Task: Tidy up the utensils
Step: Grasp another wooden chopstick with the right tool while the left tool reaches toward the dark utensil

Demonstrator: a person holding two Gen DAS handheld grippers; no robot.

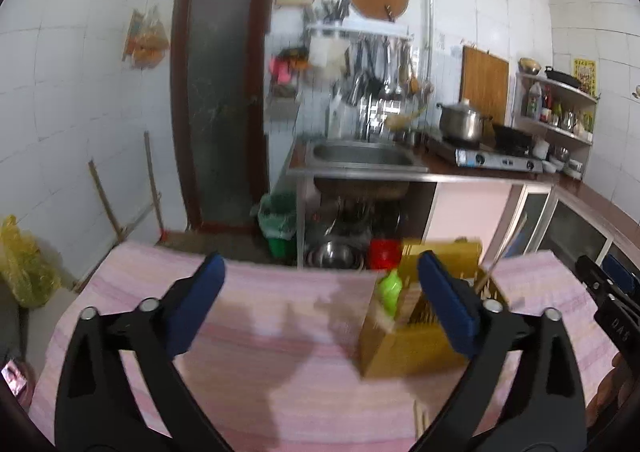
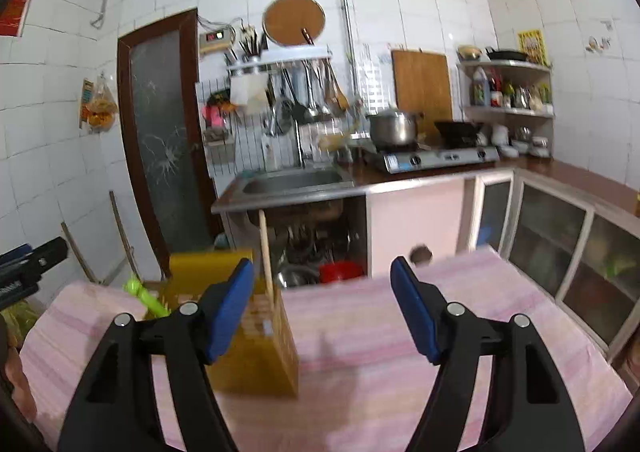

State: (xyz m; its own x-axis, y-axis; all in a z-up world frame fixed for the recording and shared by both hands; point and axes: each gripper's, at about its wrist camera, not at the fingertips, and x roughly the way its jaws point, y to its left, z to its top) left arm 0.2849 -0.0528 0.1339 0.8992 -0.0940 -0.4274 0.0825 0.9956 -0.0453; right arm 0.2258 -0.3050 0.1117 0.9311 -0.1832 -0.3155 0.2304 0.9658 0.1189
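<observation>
A yellow wooden utensil holder (image 1: 408, 344) stands on the pink-striped tablecloth (image 1: 256, 324). It also shows in the right wrist view (image 2: 256, 352). A green-handled utensil (image 1: 390, 290) sticks out of it, seen also in the right wrist view (image 2: 146, 298). A wooden chopstick (image 2: 266, 256) stands upright in it. My left gripper (image 1: 320, 292) is open and empty, its right finger in front of the holder. My right gripper (image 2: 322, 300) is open and empty, the holder behind its left finger. Chopstick tips (image 1: 422, 418) lie at the table's near edge.
Beyond the table are a steel sink (image 2: 296, 182), a gas stove (image 2: 436, 158) with a pot (image 2: 392, 128), hanging utensils (image 2: 308, 92), cabinets (image 2: 560, 244) on the right and a brown door (image 1: 220, 112). A green bin (image 1: 280, 224) stands on the floor.
</observation>
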